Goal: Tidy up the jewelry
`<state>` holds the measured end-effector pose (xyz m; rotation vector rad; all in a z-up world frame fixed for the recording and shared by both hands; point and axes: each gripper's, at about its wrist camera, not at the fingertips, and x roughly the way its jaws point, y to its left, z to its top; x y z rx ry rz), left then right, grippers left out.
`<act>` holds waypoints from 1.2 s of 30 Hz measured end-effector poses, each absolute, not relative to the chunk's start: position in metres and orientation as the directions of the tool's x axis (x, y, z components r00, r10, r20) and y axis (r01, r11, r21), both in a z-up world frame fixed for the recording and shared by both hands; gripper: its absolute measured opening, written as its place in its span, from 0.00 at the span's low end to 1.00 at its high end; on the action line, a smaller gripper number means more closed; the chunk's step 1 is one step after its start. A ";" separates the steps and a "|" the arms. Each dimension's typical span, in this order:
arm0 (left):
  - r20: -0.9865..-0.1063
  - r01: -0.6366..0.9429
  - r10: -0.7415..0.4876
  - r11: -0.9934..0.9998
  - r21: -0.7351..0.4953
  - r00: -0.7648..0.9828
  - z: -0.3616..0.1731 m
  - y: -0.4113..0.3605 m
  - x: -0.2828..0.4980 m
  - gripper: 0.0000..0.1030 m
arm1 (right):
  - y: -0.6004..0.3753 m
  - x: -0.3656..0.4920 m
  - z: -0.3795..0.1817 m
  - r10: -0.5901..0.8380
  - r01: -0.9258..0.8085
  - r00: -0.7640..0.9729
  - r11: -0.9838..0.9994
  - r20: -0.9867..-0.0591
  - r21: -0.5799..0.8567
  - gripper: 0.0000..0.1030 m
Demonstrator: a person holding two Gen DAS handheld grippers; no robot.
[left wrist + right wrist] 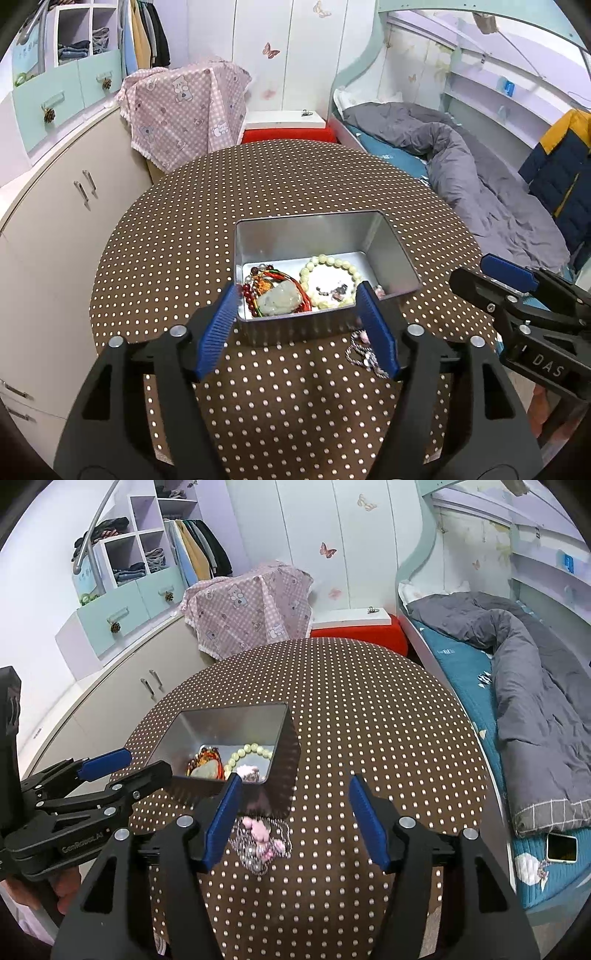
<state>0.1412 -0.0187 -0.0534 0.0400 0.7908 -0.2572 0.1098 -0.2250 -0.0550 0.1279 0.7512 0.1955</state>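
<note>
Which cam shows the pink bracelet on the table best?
Right wrist: the pink bracelet lies in plain view in front of the tin. In the left wrist view it is mostly hidden behind that gripper's right finger.

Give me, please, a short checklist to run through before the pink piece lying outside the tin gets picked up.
1. Left gripper open, fingers apart: ok.
2. Right gripper open, nothing between its fingers: ok.
3. Pink bead chain free on the table, in front of the tin: ok.
4. Chain fully outside the tin: cannot tell; its far end lies at the tin's near wall.
5. Room in the tin beside the pale bead bracelet and the jade pendant: ok.
6. Chain centred between one gripper's fingers: not ok; it lies by the right finger of the left gripper and by the left finger of the right.
</note>
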 end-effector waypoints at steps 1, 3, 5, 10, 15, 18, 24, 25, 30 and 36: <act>-0.708 0.245 -0.214 0.968 -0.060 0.673 -0.054 -0.019 0.139 0.66 | -0.225 0.109 -0.056 0.223 -0.131 0.711 0.974 -0.667 0.187 0.59; -0.713 0.252 -0.219 0.966 -0.061 0.666 -0.056 -0.020 0.133 0.68 | -0.226 0.105 -0.061 0.226 -0.128 0.702 0.973 -0.676 0.192 0.59; -0.719 0.258 -0.225 0.964 -0.065 0.658 -0.060 -0.019 0.130 0.69 | -0.225 0.103 -0.067 0.236 -0.134 0.685 0.971 -0.689 0.199 0.59; -0.730 0.279 -0.249 0.957 -0.083 0.637 -0.072 -0.017 0.117 0.77 | -0.218 0.105 -0.083 0.270 -0.160 0.634 0.963 -0.725 0.219 0.61; -0.751 0.292 -0.270 0.950 -0.108 0.603 -0.086 -0.012 0.111 0.78 | -0.202 0.112 -0.094 0.299 -0.209 0.590 0.954 -0.750 0.216 0.61; -0.752 0.280 -0.282 0.951 -0.134 0.596 -0.092 -0.004 0.110 0.78 | -0.196 0.116 -0.100 0.308 -0.221 0.571 0.951 -0.761 0.219 0.58; -0.748 0.259 -0.277 0.955 -0.144 0.603 -0.099 0.008 0.107 0.82 | -0.186 0.125 -0.105 0.316 -0.232 0.550 0.947 -0.773 0.222 0.40; -0.747 0.259 -0.280 0.954 -0.149 0.603 -0.100 0.009 0.107 0.82 | -0.185 0.125 -0.106 0.315 -0.233 0.547 0.947 -0.776 0.220 0.37; -0.748 0.256 -0.291 0.952 -0.167 0.596 -0.103 0.013 0.107 0.85 | -0.178 0.132 -0.113 0.300 -0.234 0.530 0.951 -0.793 0.203 0.32; -0.763 0.253 -0.288 0.953 -0.167 0.579 -0.108 0.016 0.111 0.86 | -0.176 0.135 -0.120 0.304 -0.231 0.511 0.950 -0.804 0.212 0.13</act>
